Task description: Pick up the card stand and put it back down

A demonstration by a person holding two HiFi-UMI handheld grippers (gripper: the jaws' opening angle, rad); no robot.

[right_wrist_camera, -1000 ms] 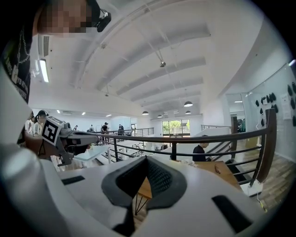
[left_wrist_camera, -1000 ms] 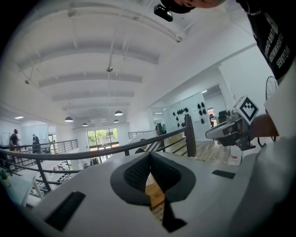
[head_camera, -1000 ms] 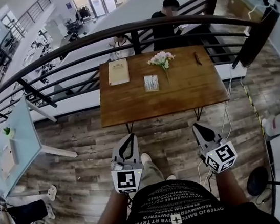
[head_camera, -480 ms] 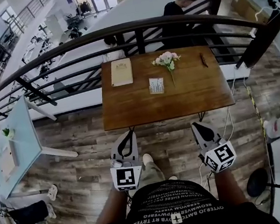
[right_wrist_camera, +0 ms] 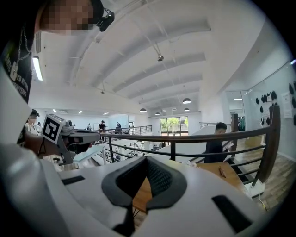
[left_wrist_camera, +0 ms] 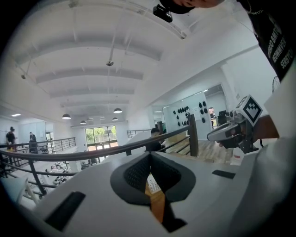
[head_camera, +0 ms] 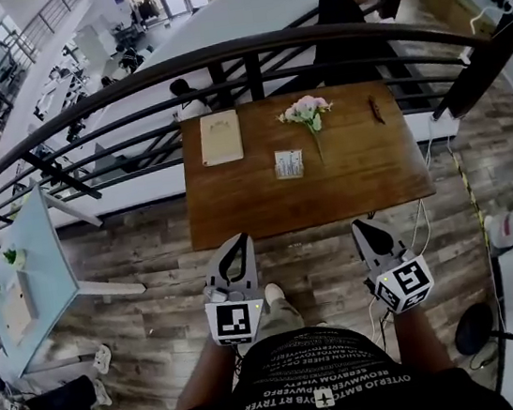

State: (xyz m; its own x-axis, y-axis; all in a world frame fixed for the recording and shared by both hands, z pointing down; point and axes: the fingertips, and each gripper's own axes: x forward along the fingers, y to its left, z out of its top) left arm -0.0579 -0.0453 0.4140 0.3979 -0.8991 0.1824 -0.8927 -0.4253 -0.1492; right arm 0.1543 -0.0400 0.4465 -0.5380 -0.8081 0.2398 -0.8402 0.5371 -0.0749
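The card stand (head_camera: 289, 163) stands upright near the middle of the wooden table (head_camera: 367, 184), just on the near side of the pink flowers (head_camera: 306, 110) and well apart from both grippers. Its print is too small to read, and the left gripper view catches only a slice of it through the gap behind the jaws. A tan book (head_camera: 220, 138) lies at the far left of the table with its cover lettering illegible. A small dark thing (head_camera: 376, 110) at the far right cannot be identified.

The left gripper (head_camera: 242, 240) and right gripper (head_camera: 358, 227) hang over the floor just short of the table's near edge, each with its jaws closed on nothing. White lettering on the person's black shirt (head_camera: 319, 380) runs upside down and I cannot read it.
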